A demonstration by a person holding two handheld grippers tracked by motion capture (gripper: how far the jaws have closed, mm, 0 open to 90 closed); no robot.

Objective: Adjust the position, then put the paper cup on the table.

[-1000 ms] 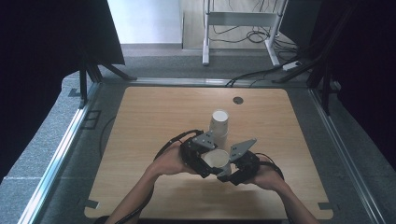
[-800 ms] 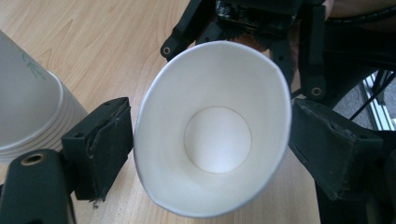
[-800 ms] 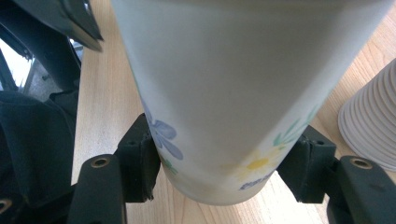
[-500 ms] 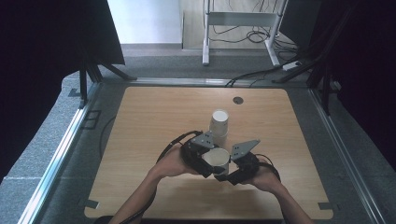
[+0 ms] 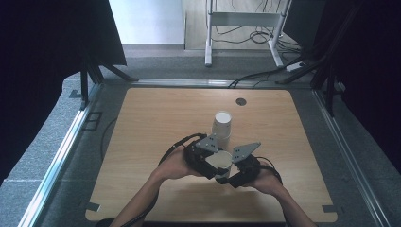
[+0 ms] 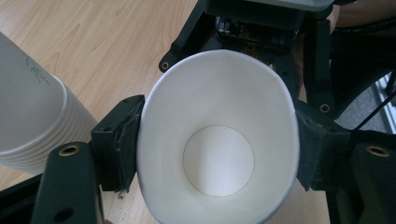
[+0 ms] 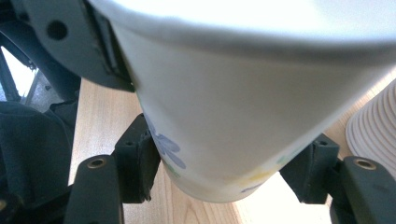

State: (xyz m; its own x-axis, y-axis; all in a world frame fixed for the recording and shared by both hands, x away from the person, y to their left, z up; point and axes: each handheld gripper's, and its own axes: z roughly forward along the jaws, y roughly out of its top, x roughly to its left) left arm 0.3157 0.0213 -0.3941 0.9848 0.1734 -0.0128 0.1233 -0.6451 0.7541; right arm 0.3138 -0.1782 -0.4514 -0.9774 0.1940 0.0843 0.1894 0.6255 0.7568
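While both tongs pinch one paper cup (image 5: 220, 161) above the worktop (image 5: 142, 142), it could crush.
Beside the cup stack (image 5: 222, 124), left tongs (image 6: 217, 149), just closing, squeeze its rim oval; right tongs (image 7: 229, 172) clamp its base.

Paper cup (image 7: 233, 116): rim cut off by the top edge in the right gripper view, printed flowers blurred. Cup stack (image 6: 32, 116): cropped by the left edge in the left gripper view, its green mark too small to read. Counter (image 5: 156, 123): near edge hidden under the forearms in the high view.
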